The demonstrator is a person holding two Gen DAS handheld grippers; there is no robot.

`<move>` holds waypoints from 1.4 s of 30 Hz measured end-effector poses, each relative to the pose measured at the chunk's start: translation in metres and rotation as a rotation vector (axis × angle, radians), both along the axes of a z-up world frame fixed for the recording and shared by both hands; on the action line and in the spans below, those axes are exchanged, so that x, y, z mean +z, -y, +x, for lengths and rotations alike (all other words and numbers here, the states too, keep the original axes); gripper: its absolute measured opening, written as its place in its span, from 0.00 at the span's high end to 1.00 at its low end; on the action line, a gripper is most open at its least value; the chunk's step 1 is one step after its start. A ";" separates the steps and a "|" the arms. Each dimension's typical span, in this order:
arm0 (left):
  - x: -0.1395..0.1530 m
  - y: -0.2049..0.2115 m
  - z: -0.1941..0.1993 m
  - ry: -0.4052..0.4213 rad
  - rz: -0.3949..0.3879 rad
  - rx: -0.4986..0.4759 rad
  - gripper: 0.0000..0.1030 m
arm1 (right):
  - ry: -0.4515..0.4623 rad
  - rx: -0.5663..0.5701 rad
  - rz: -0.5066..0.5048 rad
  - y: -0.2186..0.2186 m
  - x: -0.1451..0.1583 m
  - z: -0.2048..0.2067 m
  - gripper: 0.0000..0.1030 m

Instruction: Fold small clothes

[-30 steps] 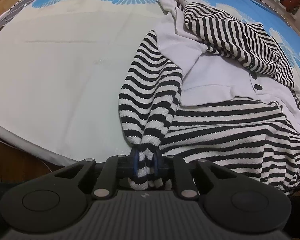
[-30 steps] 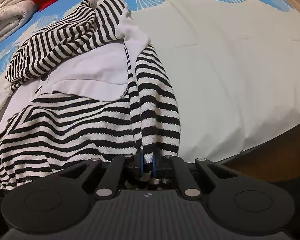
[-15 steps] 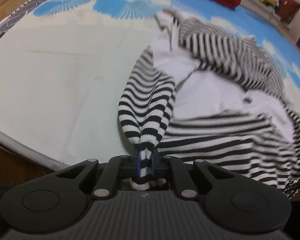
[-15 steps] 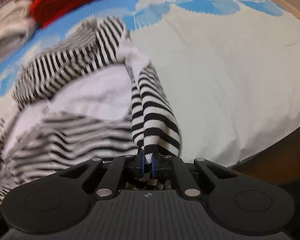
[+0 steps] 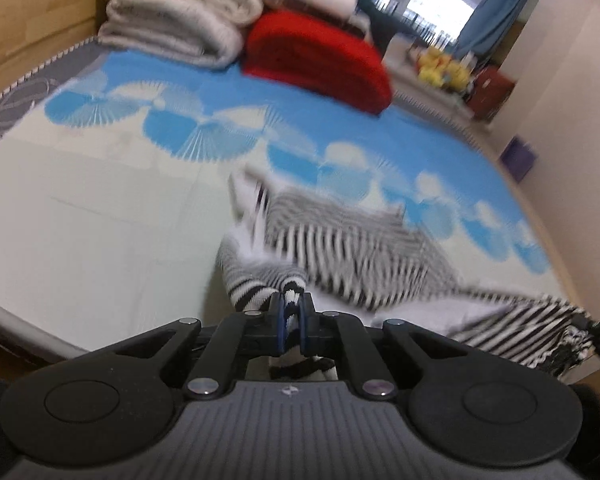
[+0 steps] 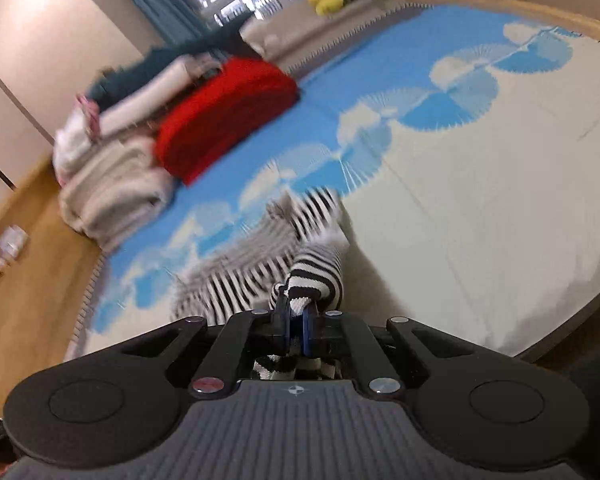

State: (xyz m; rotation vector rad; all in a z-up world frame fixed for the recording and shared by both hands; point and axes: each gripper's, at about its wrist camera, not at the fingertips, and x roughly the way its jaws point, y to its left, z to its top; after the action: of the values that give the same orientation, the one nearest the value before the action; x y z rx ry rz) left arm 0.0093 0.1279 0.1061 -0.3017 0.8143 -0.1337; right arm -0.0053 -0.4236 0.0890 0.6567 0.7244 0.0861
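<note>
My left gripper [image 5: 290, 322] is clamped on a bunched edge of the striped garment [image 5: 352, 252], and my right gripper [image 6: 296, 330] pinches another striped edge the same way, both tilted up toward the far side of the bed. The blurred garment trails from the jaws onto the cream and blue bedspread [image 5: 100, 216]. Beyond it, at the far end, lie a red cushion [image 5: 316, 60] and folded white blankets [image 5: 176, 12].

Bed [image 5: 100, 216] carries striped garment [image 5: 352, 252], red cushion [image 5: 320, 60], folded blankets [image 5: 180, 24].
</note>
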 end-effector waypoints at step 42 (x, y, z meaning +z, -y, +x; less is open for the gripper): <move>-0.153 0.026 0.241 -0.179 0.162 -0.216 0.31 | -0.151 0.275 -0.149 -0.027 -0.085 0.205 0.53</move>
State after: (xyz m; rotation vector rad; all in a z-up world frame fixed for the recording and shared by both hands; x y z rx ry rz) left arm 0.2508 0.1021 -0.0464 -0.0721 1.0283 -0.2443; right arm 0.1999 -0.3971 0.0041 0.4213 0.9551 0.2347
